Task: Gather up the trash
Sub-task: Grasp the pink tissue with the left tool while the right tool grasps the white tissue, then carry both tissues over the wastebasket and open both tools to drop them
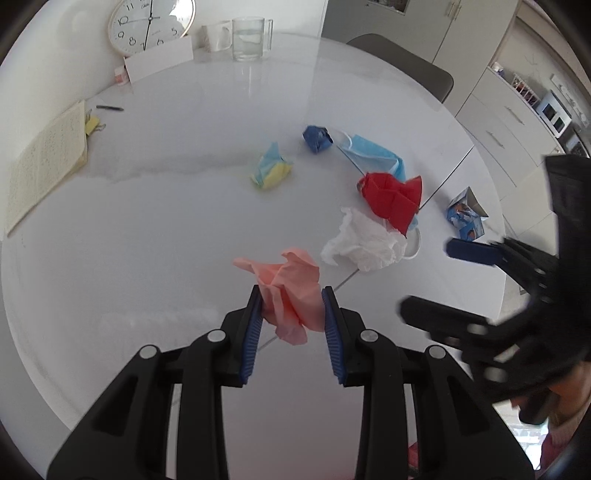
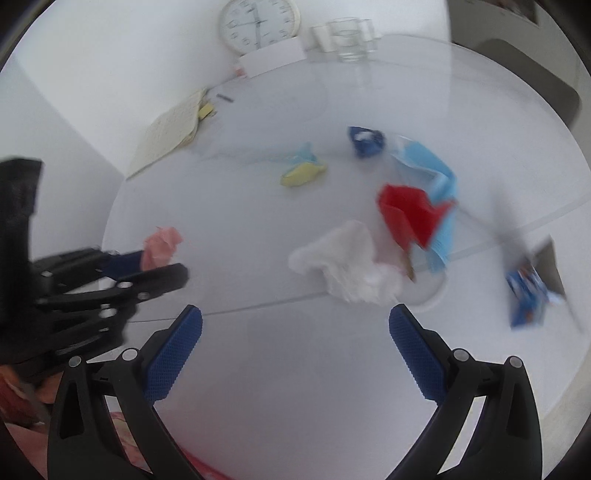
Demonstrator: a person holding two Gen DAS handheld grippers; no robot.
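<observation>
My left gripper (image 1: 292, 295) is shut on a crumpled pink tissue (image 1: 291, 291) and holds it above the white round table (image 1: 166, 240); it also shows at the left of the right wrist view (image 2: 162, 264). My right gripper (image 2: 295, 321) is open and empty, just short of a crumpled white tissue (image 2: 351, 266). On the table lie the white tissue (image 1: 364, 243), a red paper (image 1: 393, 199), a blue face mask (image 1: 373, 151), a dark blue wad (image 1: 317, 138), a yellow and blue wad (image 1: 271, 170) and a blue wrapper (image 1: 466, 216).
At the table's far side stand a clock (image 1: 149, 24), a white card (image 1: 159, 61), a white mug (image 1: 218, 35) and a glass mug (image 1: 251, 38). An open notebook (image 1: 44, 162) and a pen (image 1: 109, 108) lie at the left. A chair (image 1: 402, 61) and cabinets (image 1: 498, 129) stand beyond.
</observation>
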